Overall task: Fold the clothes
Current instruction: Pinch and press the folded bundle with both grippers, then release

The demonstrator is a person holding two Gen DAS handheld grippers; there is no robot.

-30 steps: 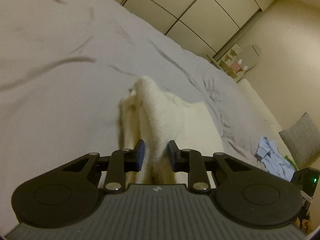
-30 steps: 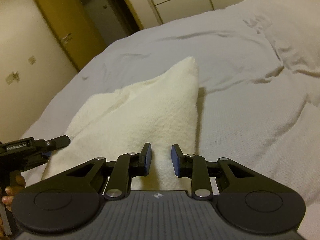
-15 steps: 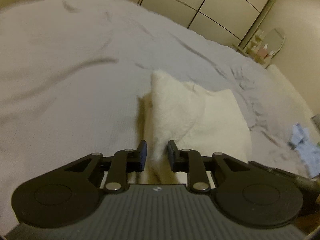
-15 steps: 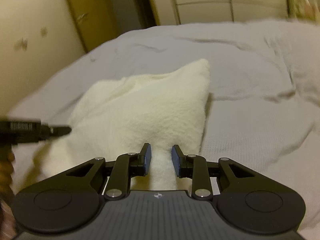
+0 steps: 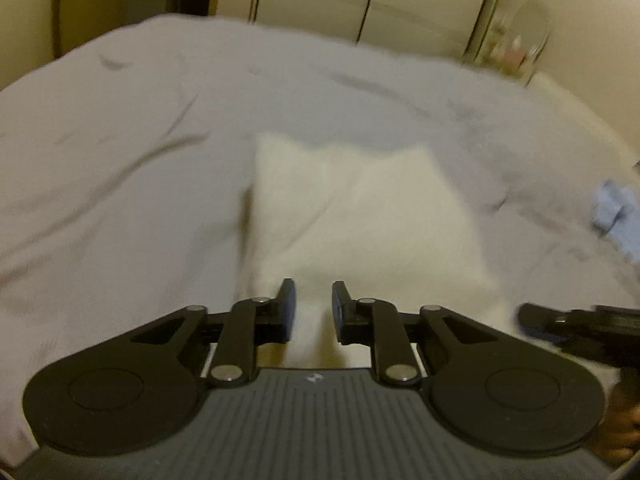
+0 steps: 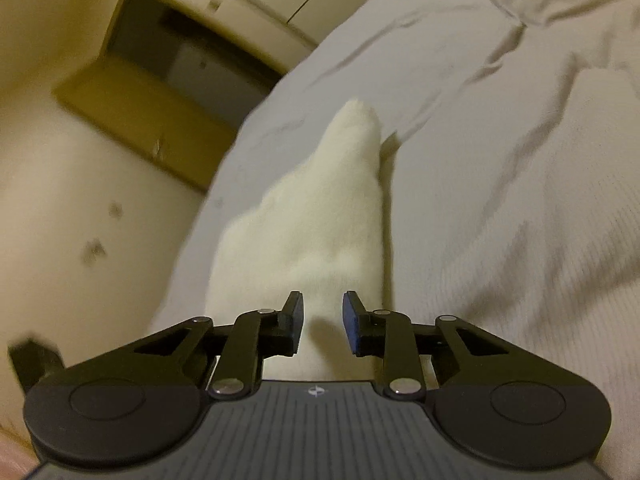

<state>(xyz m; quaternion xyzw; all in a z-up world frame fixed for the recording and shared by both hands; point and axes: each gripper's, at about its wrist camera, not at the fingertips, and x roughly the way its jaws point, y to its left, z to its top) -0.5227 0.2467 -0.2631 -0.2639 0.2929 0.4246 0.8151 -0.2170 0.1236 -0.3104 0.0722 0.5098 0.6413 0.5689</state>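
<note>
A cream fleece garment (image 5: 360,216) lies folded on the grey bedsheet (image 5: 120,184). My left gripper (image 5: 313,304) is shut on its near edge, the cloth pinched between the blue pads. My right gripper (image 6: 322,318) is shut on another part of the same garment (image 6: 320,216), which stretches away to a raised corner. The right gripper also shows at the right edge of the left wrist view (image 5: 580,324). The left gripper's tip shows dark at the left edge of the right wrist view (image 6: 32,356).
The grey bedsheet (image 6: 500,200) is wrinkled to the right. A light blue garment (image 5: 618,212) lies at the bed's right side. Wardrobe doors (image 5: 400,4) stand behind the bed. A wooden door (image 6: 152,108) and a beige wall are on the left.
Both grippers have swung with the garment. In the left wrist view it now faces flat and square. In the right wrist view it looks narrower and the camera has tilted.
</note>
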